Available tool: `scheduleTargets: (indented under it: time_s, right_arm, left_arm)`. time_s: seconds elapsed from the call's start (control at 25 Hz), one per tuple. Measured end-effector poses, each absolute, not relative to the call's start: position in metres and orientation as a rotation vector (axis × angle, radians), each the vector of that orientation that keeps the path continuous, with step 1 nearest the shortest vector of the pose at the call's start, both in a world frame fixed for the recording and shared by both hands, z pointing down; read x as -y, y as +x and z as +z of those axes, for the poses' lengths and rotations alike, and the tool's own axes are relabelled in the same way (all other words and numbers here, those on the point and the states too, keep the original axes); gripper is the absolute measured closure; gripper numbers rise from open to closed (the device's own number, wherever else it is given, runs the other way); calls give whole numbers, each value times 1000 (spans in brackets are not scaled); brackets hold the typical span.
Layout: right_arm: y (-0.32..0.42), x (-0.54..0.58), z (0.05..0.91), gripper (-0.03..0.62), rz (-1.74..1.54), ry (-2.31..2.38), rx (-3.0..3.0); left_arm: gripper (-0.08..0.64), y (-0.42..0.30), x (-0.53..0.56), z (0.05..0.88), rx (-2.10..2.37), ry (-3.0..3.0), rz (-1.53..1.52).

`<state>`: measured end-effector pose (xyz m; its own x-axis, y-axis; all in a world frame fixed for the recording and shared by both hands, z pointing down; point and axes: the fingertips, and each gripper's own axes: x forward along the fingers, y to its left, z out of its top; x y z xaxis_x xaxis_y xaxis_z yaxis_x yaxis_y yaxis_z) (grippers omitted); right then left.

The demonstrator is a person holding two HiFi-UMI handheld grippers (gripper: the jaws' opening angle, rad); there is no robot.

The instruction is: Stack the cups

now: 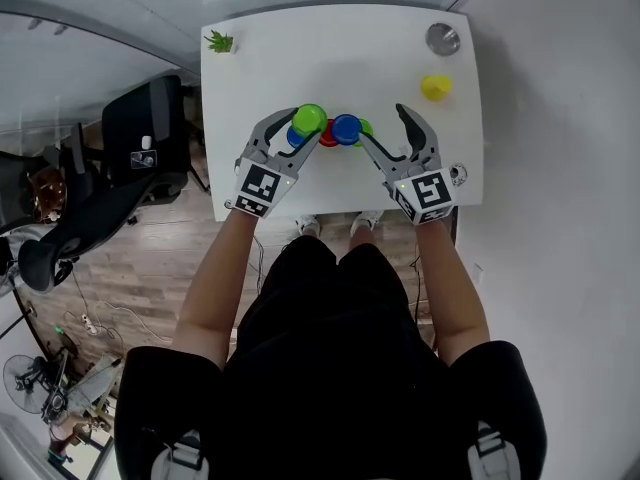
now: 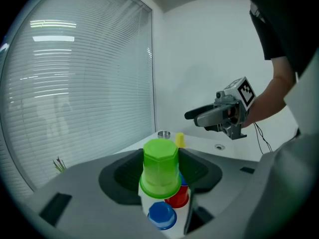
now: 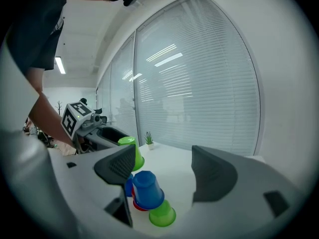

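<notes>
- One white counter [image 1: 260, 78] carried everything, with the cups clustered near its middle, in the upper half of the head view.
- Two tongs flanked that cluster. The left tongs [image 1: 299, 126] were clenched on the big green cup [image 1: 310, 118], held mouth-down and seemingly clear of the counter at the cluster's left edge. The right tongs [image 1: 382, 125] stood released with nothing gripped, just right of the cluster.
- One large blue cup [image 3: 147, 188] sat mouth-down over a red cup [image 1: 328, 138], which was probably the start of the stack.
- Two little cups stood beside that pair: a small blue cup [image 2: 162, 215] on its left and a small green cup [image 3: 162, 214] on its right, as the head view showed them.
- One yellow cup [image 1: 435, 87] stood well apart, toward the counter's upper right.
- The step in hand looked to be carrying the big green cup over the large blue cup. To do it well, the green cup should be kept level and its rim centred above the blue top before it is lowered straight down. The grip should loosen only once the cup is seated. A tilted rim could shove the blue cup off the red one, so the free right tongs might steady the base without nudging the small green cup.
</notes>
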<state>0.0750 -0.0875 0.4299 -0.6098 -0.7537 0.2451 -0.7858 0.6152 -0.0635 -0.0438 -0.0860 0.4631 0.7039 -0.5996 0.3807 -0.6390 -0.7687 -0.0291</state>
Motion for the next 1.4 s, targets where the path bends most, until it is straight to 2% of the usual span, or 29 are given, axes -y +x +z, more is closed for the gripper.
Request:
scheduleTargets:
  time_s: [0.56, 1.2, 1.4]
  right_arm:
    - [76, 76, 458, 261, 301, 1270, 2624]
    - [82, 70, 471, 265, 322, 1272, 2600]
    - [82, 71, 471, 267, 323, 1268, 2597]
  left_arm:
    - [327, -46, 68, 515, 1059, 2742, 593]
    - [323, -45, 68, 529, 1073, 2725, 579]
    - [268, -46, 68, 525, 1069, 2726, 580]
